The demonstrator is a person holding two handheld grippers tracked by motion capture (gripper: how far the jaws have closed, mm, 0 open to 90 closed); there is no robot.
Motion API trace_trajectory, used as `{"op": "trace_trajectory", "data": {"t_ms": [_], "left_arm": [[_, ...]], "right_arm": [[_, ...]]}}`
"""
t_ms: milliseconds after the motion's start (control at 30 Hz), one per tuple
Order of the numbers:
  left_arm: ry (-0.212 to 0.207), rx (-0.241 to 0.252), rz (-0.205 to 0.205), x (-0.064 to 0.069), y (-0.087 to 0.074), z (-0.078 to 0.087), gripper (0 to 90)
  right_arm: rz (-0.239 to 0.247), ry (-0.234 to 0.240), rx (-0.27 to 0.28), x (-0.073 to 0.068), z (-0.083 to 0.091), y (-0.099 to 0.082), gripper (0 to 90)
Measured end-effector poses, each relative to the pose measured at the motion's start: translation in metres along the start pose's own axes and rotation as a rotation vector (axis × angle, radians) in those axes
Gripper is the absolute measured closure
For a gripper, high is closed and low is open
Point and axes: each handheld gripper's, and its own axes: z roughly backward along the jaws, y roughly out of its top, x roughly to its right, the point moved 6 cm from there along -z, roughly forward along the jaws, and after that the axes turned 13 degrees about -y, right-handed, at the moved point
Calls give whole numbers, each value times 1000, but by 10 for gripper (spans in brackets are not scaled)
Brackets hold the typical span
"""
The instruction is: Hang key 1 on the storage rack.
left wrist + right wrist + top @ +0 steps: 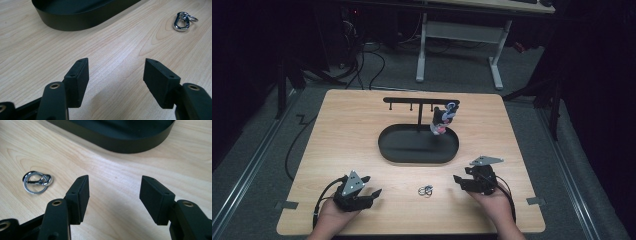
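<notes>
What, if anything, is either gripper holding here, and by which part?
Nothing is held. The left gripper and right gripper both stand open over bare wood, and the silver key ring lies untouched on the table between them.

The key ring lies on the table, between the left gripper and right gripper. The tray sits behind it, with the hook stand standing in the tray.

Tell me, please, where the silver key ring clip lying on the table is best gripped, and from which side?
Probably from above, pinching the key ring clip across its oval snap-hook body. It lies flat on the table, so side-on jaws would find little to catch. The right gripper, open, looks well placed.
</notes>
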Motion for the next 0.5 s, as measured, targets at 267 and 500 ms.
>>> {"op": "trace_trajectory", "data": {"t_ms": [267,500], "left_arm": [[-1,3,-5,1,2,-2,381],[-3,5,-5,1,2,-1,381]], "right_arm": [[-12,-25,44,-6,-1,-20,409],[-24,-20,51,-5,0,-22,416]]}}
